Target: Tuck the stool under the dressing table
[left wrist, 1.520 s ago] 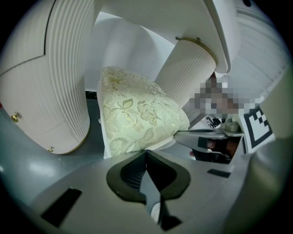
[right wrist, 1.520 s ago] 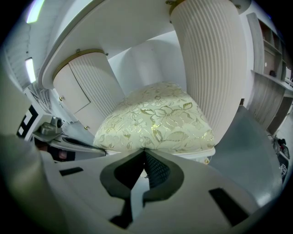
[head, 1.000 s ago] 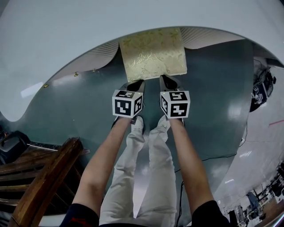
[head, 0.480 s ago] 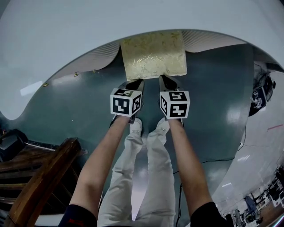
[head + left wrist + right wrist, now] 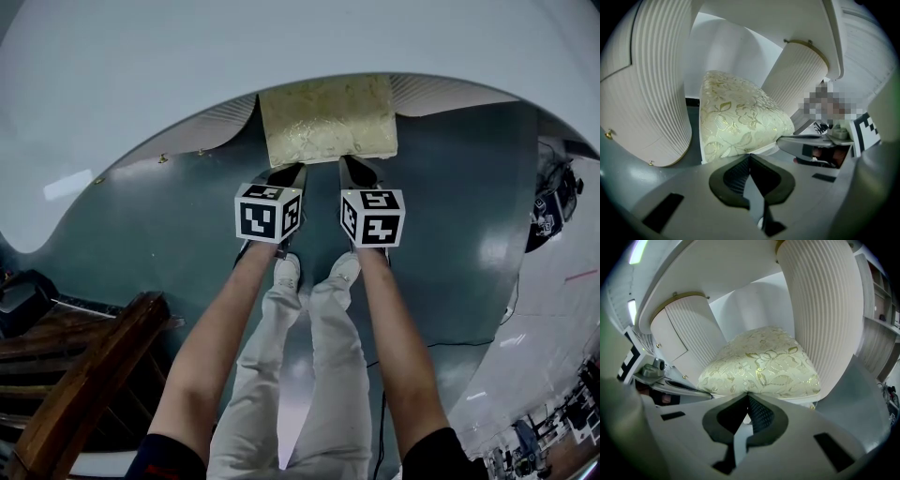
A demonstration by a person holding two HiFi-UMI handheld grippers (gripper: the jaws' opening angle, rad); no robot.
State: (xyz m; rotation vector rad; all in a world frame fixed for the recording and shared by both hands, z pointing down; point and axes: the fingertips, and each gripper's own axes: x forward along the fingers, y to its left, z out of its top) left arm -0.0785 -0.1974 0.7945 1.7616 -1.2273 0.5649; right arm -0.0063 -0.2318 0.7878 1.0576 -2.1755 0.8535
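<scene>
Both grippers sit at the near edge of the stool (image 5: 326,117). The left gripper (image 5: 286,175) has its jaws pressed together with nothing between them, tips against the left part of the seat's front edge. The right gripper (image 5: 354,172) is the same, jaws closed and empty, tips at the right part of that edge. The marker cubes are side by side, close but apart.

The stool has a cream cushion with a gold floral pattern. Its far part is under the white top of the dressing table (image 5: 187,56); the near part sticks out over the dark teal floor (image 5: 141,225). In the gripper views it stands between the two fluted pedestals, the left pedestal (image 5: 651,93) and the right pedestal (image 5: 825,310), apart from both.

My legs and pale shoes (image 5: 288,272) are just behind the grippers. There is dark wooden furniture (image 5: 84,375) at lower left, well apart from the stool.
</scene>
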